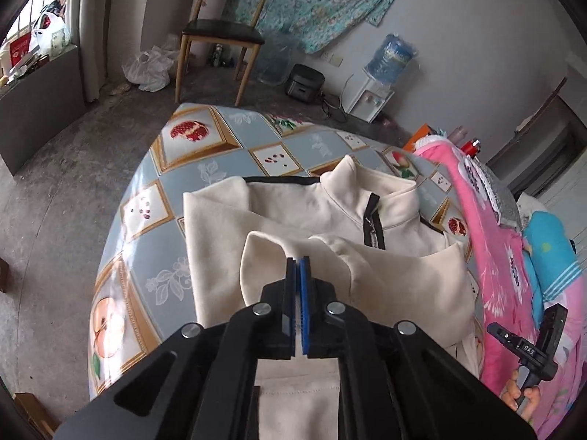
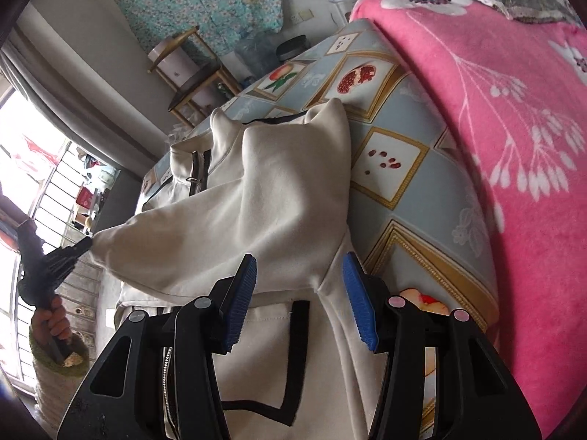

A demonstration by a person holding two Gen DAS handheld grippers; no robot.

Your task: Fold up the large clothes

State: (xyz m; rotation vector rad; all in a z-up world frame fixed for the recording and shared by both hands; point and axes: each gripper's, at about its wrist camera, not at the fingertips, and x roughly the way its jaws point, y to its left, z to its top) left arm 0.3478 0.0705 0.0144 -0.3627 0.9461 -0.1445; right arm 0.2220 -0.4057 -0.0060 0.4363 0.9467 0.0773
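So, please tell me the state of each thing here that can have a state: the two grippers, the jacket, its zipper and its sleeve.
left gripper: shut on the sleeve's fabric, lifting it.
right gripper: open, above the jacket, holding nothing.
cream jacket: lying front up on the table, not folded.
sleeve: raised off the jacket, stretched toward the left gripper.
collar zipper: partly open.

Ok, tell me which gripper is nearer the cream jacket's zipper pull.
Left. The left gripper pinches a lifted fold of the jacket just short of the zipper pull. The right gripper hovers open above the hem, farther off.
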